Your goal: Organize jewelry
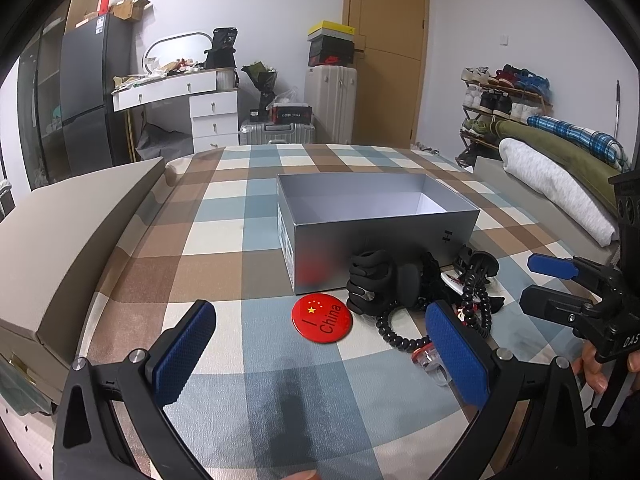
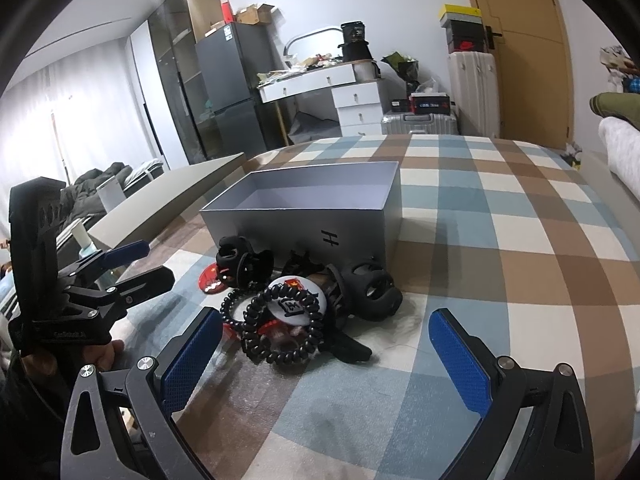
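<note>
A: Where's the jewelry?
B: Heaped on the bed against the near wall of the empty box (image 1: 376,236).
A: Which gripper's closer?
B: The red badge (image 1: 321,319) lies straight ahead of the left gripper (image 1: 320,350); the black coil (image 2: 280,320) sits ahead-left of the right gripper (image 2: 324,354). Both jaws apart, empty.

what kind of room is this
Most likely a bedroom at home: the work surface is a bed with a checked sheet, a white dressing table with a mirror stands by the wall, and a shoe rack sits beside the door.
</note>
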Available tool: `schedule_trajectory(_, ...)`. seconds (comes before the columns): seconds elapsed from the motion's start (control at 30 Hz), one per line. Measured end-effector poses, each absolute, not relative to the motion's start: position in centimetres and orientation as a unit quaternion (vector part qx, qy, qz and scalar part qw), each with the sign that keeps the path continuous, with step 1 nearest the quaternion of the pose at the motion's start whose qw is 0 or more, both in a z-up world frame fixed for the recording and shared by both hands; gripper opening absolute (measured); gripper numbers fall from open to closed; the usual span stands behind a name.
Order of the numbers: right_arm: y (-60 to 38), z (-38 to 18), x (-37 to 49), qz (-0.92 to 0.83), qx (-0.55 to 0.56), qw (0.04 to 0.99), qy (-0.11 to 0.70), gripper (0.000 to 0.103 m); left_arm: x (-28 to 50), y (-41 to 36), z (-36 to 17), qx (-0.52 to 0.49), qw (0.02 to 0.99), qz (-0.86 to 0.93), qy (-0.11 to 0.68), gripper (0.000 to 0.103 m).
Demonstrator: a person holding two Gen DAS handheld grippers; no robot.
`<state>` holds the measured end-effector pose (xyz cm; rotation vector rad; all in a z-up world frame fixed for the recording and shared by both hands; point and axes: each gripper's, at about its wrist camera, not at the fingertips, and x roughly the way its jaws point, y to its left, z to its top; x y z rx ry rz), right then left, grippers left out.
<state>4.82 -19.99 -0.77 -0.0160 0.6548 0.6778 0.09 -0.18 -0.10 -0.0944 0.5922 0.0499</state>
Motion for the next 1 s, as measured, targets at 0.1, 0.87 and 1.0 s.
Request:
schedule_trajectory(0.1,-19.9,-0.8,4.7,0.327,-0.010,0.891,0.314,0.103,0.1,-0.2,-0.1,-0.047,0.955,0.025,0.292,0.102)
schedule_trajectory(0.87,-19.7,0.4,4.6,0.313,-0.018,0.899,0.306,0.103,0.3,0.2,0.6,-0.066,0.953,0.014,0.297,0.102)
schedule_trajectory(1.0,-19.4,0.6,4.6,0.310,-0.025,0.900,0.304,0.103,0.2,0.3,0.7,-0.073,0.954,0.014,0.292,0.102)
